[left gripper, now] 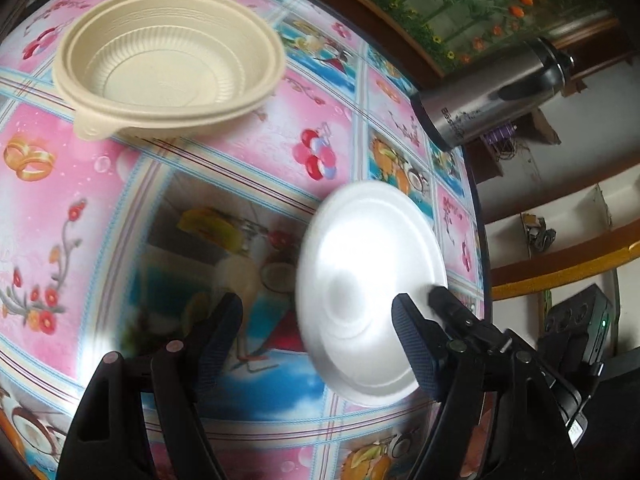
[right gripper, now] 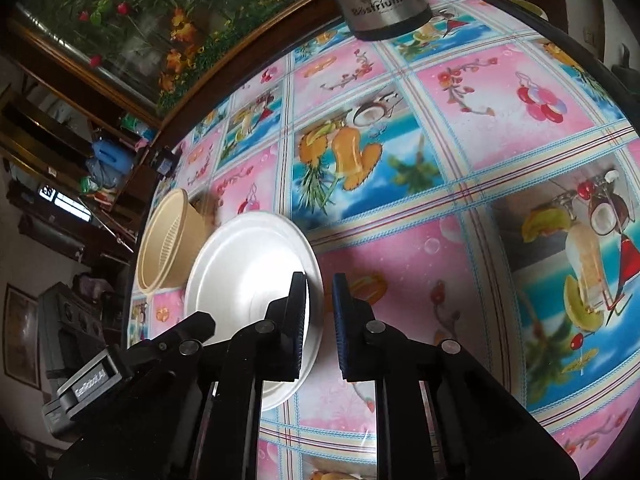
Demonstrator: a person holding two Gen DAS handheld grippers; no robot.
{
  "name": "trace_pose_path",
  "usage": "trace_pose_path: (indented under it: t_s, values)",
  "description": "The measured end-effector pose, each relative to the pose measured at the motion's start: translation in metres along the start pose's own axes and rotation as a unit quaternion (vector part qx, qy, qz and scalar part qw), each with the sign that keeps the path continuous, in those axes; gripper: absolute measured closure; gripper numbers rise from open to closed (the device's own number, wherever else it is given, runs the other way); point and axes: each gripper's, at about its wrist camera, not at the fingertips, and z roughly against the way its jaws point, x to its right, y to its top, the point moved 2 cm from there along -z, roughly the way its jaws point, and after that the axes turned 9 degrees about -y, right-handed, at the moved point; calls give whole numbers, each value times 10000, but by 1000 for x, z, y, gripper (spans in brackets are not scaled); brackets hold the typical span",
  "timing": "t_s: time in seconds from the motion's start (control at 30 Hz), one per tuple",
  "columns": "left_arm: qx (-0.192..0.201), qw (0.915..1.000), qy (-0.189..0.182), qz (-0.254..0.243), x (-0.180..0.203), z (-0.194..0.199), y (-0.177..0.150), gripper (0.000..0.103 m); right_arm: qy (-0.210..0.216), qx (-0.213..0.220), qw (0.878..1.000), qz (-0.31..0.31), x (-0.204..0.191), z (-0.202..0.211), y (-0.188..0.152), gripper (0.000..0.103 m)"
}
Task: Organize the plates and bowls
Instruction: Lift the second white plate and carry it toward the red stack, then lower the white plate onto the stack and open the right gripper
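Right gripper (right gripper: 320, 320) straddles the white plate's (right gripper: 248, 272) rim, its jaws narrow but not visibly pinching it — left gripper (left gripper: 320, 340) gapes empty nearby. Beige bowls (left gripper: 168, 68) sit nested on the bench (left gripper: 240, 152); the plate seems unplaced.

Both grippers were black plastic. The left gripper (left gripper: 318, 338) had two broad fingers faced with dark blue textured pads (left gripper: 416, 348) and round metal pivot pins (left gripper: 175, 346). The right gripper (right gripper: 320, 330) matched it (same blue-edged pads), and beside it sat a black block bearing a white-lettered label (right gripper: 90, 380).
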Motion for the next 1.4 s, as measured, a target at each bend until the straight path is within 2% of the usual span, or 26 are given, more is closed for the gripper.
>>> trace_pose_path:
  t_s: [0.03, 0.1, 0.17, 0.2, 0.27, 0.37, 0.5, 0.73, 1.0, 1.27, 1.4]
  values:
    - [29, 10000, 31, -60, 2, 0, -1, 28, 10, -30, 10000, -17, 0, -2, -1, 91]
    - [164, 9995, 145, -230, 7, 3, -2, 37, 69, -109, 9999, -45, 1, -4, -1, 90]
    - [218, 9986, 315, -377, 9, 3, -2, 59, 146, -110, 9998, -110, 3, -3, 0, 90]
    - [219, 9980, 396, -452, 9, 2, -3, 63, 164, -92, 9997, -136, 4, -2, 0, 90]
    - [143, 9967, 547, -585, 9, -2, -5, 84, 161, -102, 9997, -152, 4, -3, 0, 90]
    - [197, 9967, 497, -611, 9, -1, -7, 92, 312, -215, 9990, -218, 5, -7, -1, 90]
    - [417, 9943, 576, -797, 14, 7, -6, 94, 281, -165, 9992, -239, 3, -7, -2, 91]
    - [368, 9940, 631, -817, 12, 5, -5, 94, 130, -42, 9997, -195, -1, -6, -5, 92]
    - [364, 9921, 835, -860, 12, 13, -18, 94, 193, -78, 9994, -289, -2, -3, -13, 91]
    - [387, 9868, 1238, -969, 3, 46, -56, 93, 324, -20, 9993, -185, -17, 16, -55, 91]
    - [535, 9840, 1341, -1039, 0, 84, -73, 93, 628, -74, 9980, -92, -32, 31, -80, 91]
